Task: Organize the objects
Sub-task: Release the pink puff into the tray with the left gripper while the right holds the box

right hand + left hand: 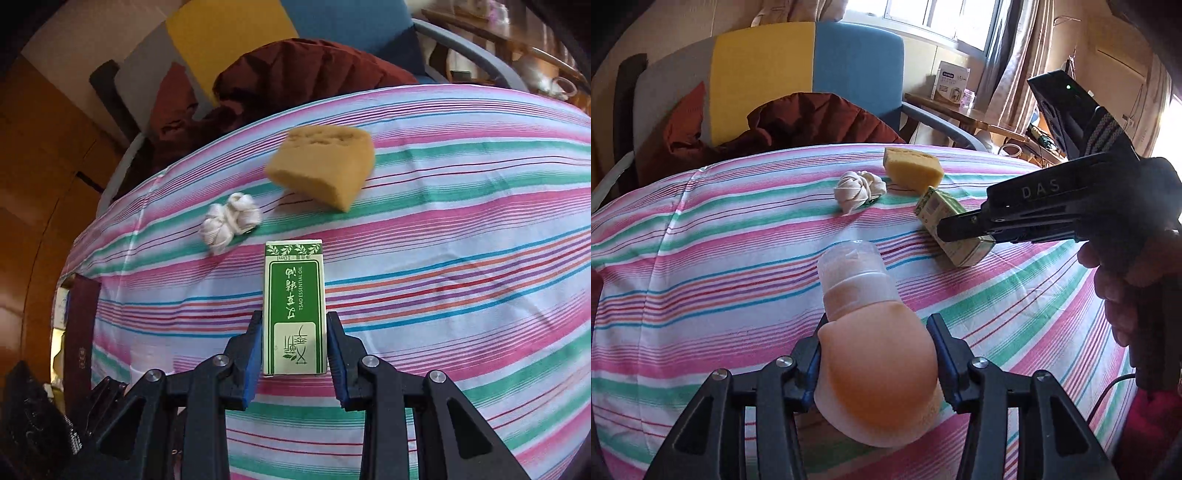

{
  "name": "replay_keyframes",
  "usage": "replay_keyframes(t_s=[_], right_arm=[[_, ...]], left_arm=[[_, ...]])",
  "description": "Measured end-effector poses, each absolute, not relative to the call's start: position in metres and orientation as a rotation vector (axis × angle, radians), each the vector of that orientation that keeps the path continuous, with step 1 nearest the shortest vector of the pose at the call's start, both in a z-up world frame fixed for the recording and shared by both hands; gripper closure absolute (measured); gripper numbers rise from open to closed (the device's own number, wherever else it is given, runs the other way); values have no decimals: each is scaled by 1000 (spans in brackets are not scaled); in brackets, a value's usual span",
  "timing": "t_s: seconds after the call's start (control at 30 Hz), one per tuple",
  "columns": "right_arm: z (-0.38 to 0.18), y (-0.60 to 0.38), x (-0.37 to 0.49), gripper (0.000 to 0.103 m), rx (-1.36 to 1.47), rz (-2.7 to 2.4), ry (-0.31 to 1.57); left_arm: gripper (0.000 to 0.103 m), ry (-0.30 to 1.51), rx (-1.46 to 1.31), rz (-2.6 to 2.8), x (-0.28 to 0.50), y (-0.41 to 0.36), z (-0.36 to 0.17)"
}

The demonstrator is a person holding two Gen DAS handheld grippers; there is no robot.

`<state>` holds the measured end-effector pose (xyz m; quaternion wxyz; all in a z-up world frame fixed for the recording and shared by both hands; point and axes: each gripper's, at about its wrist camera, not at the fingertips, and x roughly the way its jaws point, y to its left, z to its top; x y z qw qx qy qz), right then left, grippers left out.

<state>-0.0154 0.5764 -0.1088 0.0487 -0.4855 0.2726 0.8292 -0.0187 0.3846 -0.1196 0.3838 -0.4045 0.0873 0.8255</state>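
Observation:
A peach squeeze bottle (pixel 879 373) with a clear cap lies along my left gripper (pixel 879 325), cap pointing away, and both pads press its sides just above the striped cloth (pixel 720 240). My right gripper (pixel 294 317) is shut on a green and white essential oil box (pixel 293 280), holding its near end. In the left wrist view the right gripper (pixel 955 230) reaches in from the right with the box (pixel 942 210) tilted over the cloth. A yellow sponge (pixel 323 170) and a white knotted bundle (pixel 229 221) lie beyond the box.
The striped cloth covers a rounded soft surface that drops away at the far edge. Behind it stands a chair (pixel 812 74) with yellow and blue panels and a dark red jacket (pixel 812 122) on it. A wooden side table (pixel 964 110) stands at the back right. A person's hand (pixel 1126 280) holds the right gripper.

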Motion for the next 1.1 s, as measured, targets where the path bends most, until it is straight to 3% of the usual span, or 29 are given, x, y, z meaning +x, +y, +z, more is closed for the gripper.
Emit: replay_keyframes(t_s=[0.13, 0.37, 0.73, 1.1], right_arm=[[-111, 548, -20, 71, -1552, 2618, 872], [-110, 506, -31, 72, -1559, 2748, 583], [-116, 493, -34, 71, -1543, 2750, 431], [-116, 488, -30, 71, -1508, 2746, 358]], left_arm=[[53, 178, -1031, 2106, -16, 366, -118], [53, 144, -1026, 2127, -8, 330, -112], [53, 102, -978, 2137, 10, 275, -88], [53, -3, -1012, 2239, -31, 206, -59]])
